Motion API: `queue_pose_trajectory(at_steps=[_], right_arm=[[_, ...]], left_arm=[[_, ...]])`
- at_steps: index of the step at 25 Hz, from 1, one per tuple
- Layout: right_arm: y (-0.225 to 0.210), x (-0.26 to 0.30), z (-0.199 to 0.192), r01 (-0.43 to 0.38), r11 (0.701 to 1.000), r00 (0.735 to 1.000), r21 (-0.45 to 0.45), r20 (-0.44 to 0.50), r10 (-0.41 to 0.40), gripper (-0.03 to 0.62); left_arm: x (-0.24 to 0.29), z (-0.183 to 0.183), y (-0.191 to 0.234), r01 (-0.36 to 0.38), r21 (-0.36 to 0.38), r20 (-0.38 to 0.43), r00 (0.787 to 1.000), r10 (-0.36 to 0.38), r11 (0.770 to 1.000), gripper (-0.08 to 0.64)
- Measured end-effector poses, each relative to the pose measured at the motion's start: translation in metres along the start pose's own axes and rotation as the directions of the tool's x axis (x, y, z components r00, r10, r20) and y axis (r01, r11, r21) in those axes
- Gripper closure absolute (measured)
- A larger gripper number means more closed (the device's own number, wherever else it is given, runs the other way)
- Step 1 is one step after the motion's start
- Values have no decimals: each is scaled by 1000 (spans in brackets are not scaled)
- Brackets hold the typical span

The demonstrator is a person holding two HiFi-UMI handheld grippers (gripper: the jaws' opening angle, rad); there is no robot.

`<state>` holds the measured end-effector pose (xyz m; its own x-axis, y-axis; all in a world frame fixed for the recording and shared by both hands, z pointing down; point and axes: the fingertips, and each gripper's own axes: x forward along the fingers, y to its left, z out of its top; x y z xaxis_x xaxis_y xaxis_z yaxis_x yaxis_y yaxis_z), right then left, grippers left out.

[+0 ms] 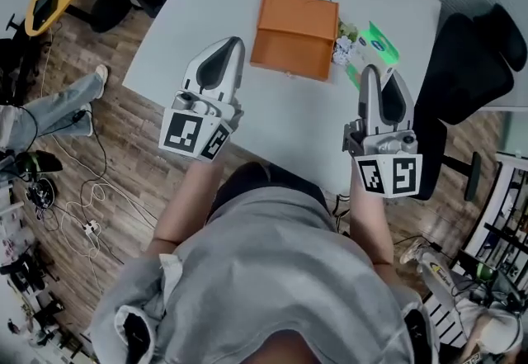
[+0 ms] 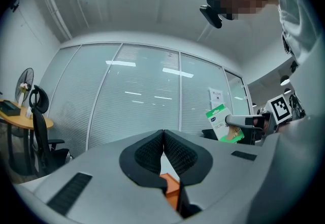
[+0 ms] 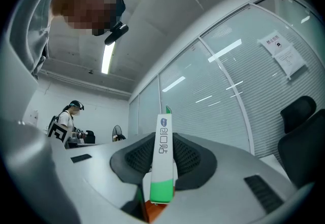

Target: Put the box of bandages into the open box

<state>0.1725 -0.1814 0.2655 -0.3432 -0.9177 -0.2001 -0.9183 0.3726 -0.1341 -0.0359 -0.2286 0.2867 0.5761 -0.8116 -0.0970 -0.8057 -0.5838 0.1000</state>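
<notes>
An orange box point(image 1: 293, 34) lies on the white table point(image 1: 206, 16), near its far middle. The green and white box of bandages point(image 1: 375, 47) hangs just right of it, edge-on between the jaws of my right gripper point(image 1: 381, 73), which is shut on it. In the right gripper view the bandage box point(image 3: 162, 159) stands upright between the black pads point(image 3: 190, 159). My left gripper point(image 1: 233, 44) hovers at the orange box's near left corner, shut and holding nothing. Its view shows the jaws point(image 2: 163, 144) touching, a bit of the orange box point(image 2: 171, 187) below, and the bandage box point(image 2: 218, 122) at the right.
A small white and green item point(image 1: 342, 44) lies between the orange box and the bandages. A black office chair point(image 1: 470, 65) stands right of the table. Someone's legs point(image 1: 58, 106) and cables point(image 1: 82, 214) are on the floor at the left. Another person point(image 3: 68, 121) stands far off.
</notes>
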Motion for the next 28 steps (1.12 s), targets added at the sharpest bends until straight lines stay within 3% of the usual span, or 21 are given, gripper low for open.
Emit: queue_pose_trajectory(at_steps=[7, 16, 21, 24, 28], right_arm=[[-21, 49, -42, -17, 1000, 999, 16, -42, 18, 479], [-22, 92, -65, 90, 996, 993, 12, -84, -89, 479], [-15, 98, -76, 109, 994, 986, 10, -126, -107, 479], [-17, 100, -96, 99, 995, 978, 13, -189, -94, 479], [-24, 103, -138, 53, 998, 945, 16, -323, -45, 478]], left_arm=[[43, -36, 29, 7, -8, -40, 999, -7, 1000, 540], [82, -51, 61, 138, -18, -95, 986, -139, 990, 540], [90, -44, 66, 171, -26, -94, 980, -173, 985, 540], [96, -47, 63, 186, -29, -95, 978, -187, 982, 540], [104, -56, 58, 192, -34, -103, 976, -194, 981, 540]])
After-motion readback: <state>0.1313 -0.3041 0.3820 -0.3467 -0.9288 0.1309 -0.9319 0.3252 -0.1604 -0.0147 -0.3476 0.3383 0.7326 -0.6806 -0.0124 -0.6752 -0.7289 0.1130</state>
